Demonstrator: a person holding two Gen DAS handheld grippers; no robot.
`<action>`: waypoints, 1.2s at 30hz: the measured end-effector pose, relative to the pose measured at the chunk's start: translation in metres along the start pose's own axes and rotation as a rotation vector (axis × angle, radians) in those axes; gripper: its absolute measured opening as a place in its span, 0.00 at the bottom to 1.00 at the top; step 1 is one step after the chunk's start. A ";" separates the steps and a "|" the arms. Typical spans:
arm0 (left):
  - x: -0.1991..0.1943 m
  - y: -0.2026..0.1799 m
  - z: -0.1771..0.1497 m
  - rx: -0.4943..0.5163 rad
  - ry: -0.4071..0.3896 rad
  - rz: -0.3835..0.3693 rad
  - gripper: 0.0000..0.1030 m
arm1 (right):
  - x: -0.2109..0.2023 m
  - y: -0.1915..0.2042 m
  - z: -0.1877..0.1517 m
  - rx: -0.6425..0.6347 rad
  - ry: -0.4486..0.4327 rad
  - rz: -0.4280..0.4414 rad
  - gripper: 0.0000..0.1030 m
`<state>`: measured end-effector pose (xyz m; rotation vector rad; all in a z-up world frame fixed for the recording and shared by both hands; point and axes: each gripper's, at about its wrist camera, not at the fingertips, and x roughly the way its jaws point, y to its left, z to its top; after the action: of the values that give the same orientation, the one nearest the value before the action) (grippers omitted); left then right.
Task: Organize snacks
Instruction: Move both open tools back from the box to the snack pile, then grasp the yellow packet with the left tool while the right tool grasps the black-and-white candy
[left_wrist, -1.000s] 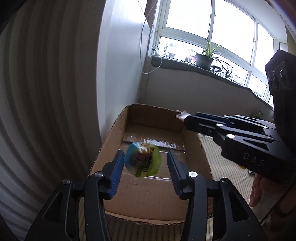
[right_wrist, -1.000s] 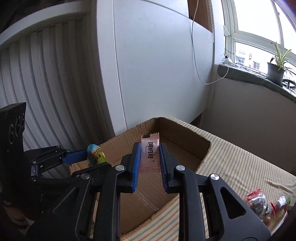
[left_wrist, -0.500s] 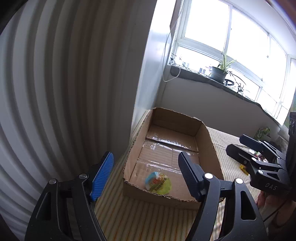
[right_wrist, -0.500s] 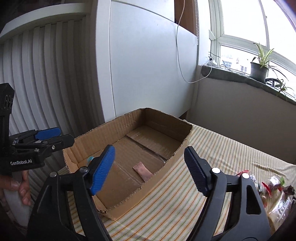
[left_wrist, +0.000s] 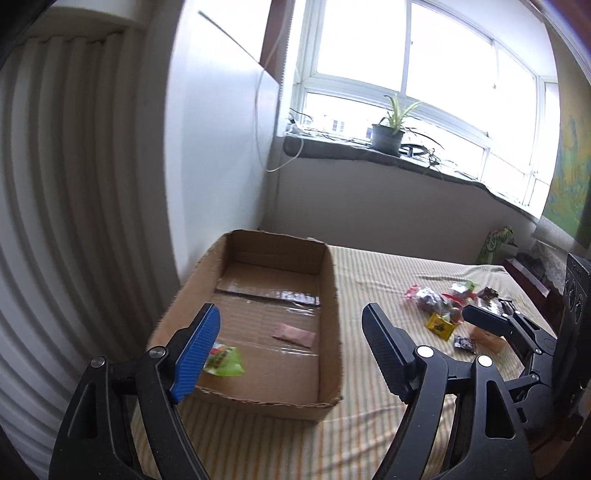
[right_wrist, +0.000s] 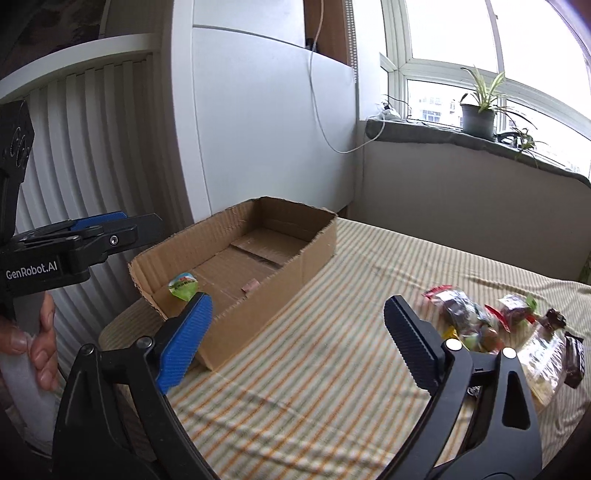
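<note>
**Two snacks in the box, the rest heaped to its right**

I have both grippers empty. The left gripper (left_wrist: 290, 349) has its jaws spread and opening wider, nothing between them; the right gripper (right_wrist: 295, 334) likewise, jaws wide and opening, nothing pinched.

The cardboard box (left_wrist: 328, 295) sits on a striped cloth (right_wrist: 332, 369). Inside it lie a green packet (left_wrist: 223, 360) near the front wall and a pink wrapper (left_wrist: 293, 334) toward the middle of the floor. The pile of snacks (right_wrist: 498, 328) lies on the cloth well to the right of the box.

What worries me: the pile is tangled, so wide jaws could close on two wrappers at once, or catch a crinkly edge and drop it short of the box. The box looks light; a knock from either gripper against its near wall could slide it. With both grippers working close to the box, they could also clash.

What I cannot make out: the pile is blurred, so I cannot count or name the snacks. My left finger covers part of the green packet. The box's front left corner is hidden in the right view. What lies under the cloth, table or bed, I cannot tell.
</note>
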<state>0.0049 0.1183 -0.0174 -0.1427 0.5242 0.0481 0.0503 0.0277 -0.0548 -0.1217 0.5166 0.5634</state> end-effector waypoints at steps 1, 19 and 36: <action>0.001 -0.009 0.001 0.013 0.004 -0.013 0.77 | -0.006 -0.010 -0.004 0.015 0.000 -0.014 0.93; 0.009 -0.128 0.008 0.209 0.023 -0.188 0.77 | -0.085 -0.124 -0.053 0.162 -0.021 -0.214 0.93; 0.109 -0.175 -0.018 0.271 0.237 -0.256 0.77 | -0.034 -0.132 -0.086 0.155 0.183 -0.156 0.93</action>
<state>0.1045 -0.0564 -0.0655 0.0517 0.7391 -0.2922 0.0591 -0.1209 -0.1160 -0.0654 0.7201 0.3603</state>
